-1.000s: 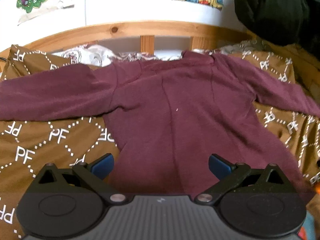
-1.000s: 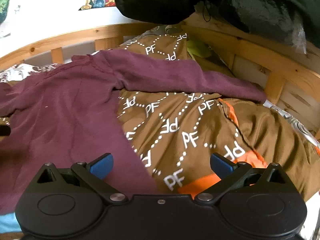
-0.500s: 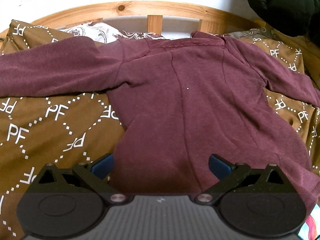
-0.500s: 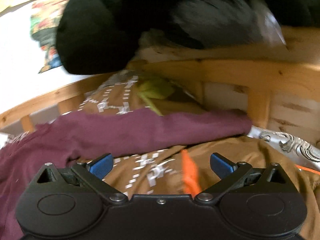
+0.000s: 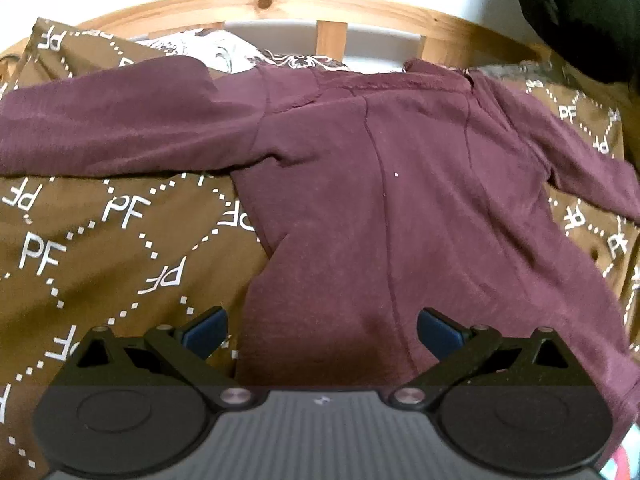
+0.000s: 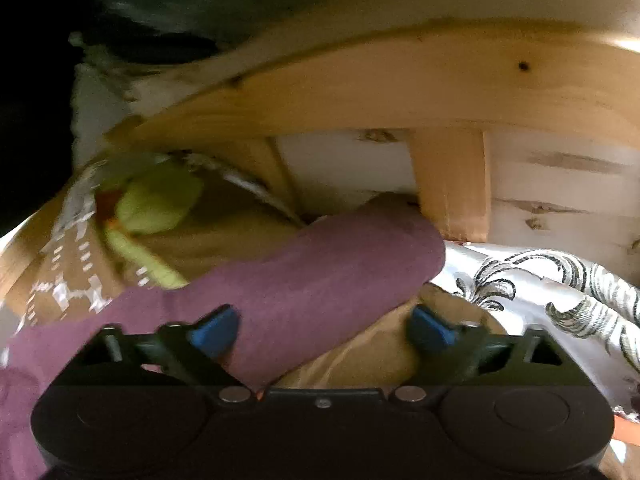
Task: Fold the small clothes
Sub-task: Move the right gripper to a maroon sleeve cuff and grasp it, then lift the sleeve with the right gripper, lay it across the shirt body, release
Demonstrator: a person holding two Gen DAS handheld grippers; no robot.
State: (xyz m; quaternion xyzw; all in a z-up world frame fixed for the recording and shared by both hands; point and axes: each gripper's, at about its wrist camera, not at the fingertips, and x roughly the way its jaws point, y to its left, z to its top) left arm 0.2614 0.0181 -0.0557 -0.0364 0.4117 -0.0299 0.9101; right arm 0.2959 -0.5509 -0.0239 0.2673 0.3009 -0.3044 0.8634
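A maroon long-sleeved shirt (image 5: 380, 200) lies spread flat on a brown blanket (image 5: 100, 240) printed with white letters, both sleeves stretched out sideways. My left gripper (image 5: 322, 330) hovers open over the shirt's lower hem; its left pad is beside the shirt's side edge and its right pad over the cloth. In the right wrist view the cuff end of one maroon sleeve (image 6: 320, 280) lies between the blue pads of my right gripper (image 6: 322, 330). Its jaws are closing. The left pad is at the sleeve's edge; the right pad stands apart from it.
A wooden bed frame (image 5: 260, 2) with slats runs along the far side, and its rail (image 6: 360, 92) is close ahead of the right gripper. Black clothing (image 5: 580, 12) hangs at the upper right. A yellow-green item (image 6: 156, 204) and a white patterned sheet (image 6: 540, 292) flank the cuff.
My right gripper swung right along the sleeve to its cuff by the bed rail, rolling, and its pads have drawn closer together. The left gripper drifted slightly nearer the shirt.
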